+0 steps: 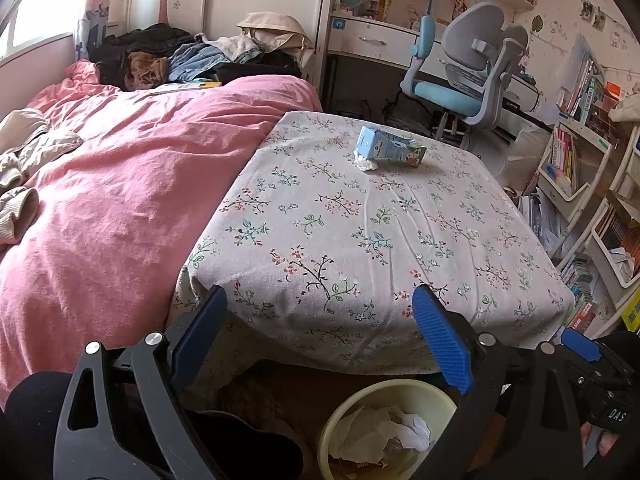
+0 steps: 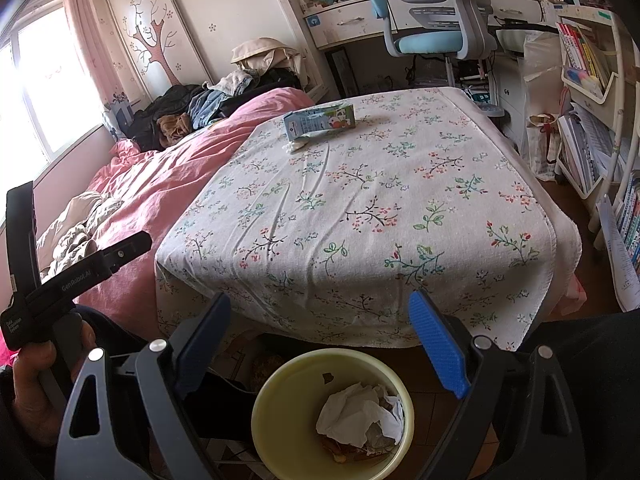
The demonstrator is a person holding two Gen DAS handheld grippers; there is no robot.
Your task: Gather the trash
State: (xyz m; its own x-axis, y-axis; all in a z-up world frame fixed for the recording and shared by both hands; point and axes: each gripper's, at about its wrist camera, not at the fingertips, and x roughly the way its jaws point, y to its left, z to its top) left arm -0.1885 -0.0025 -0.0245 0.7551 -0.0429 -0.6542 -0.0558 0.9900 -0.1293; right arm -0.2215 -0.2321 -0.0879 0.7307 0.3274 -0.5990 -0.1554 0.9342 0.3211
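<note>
A blue and green drink carton lies on its side at the far end of the table's floral cloth, with a crumpled white tissue touching its near end. A yellow bin holding crumpled paper stands on the floor below the table's near edge. My left gripper is open with nothing between its fingers, held over the near edge. My right gripper is likewise open and empty above the bin. A hand holds the left gripper's handle in the right wrist view.
A bed with a pink cover adjoins the table's left side, clothes piled at its head. A grey and blue desk chair and desk stand beyond. Bookshelves line the right.
</note>
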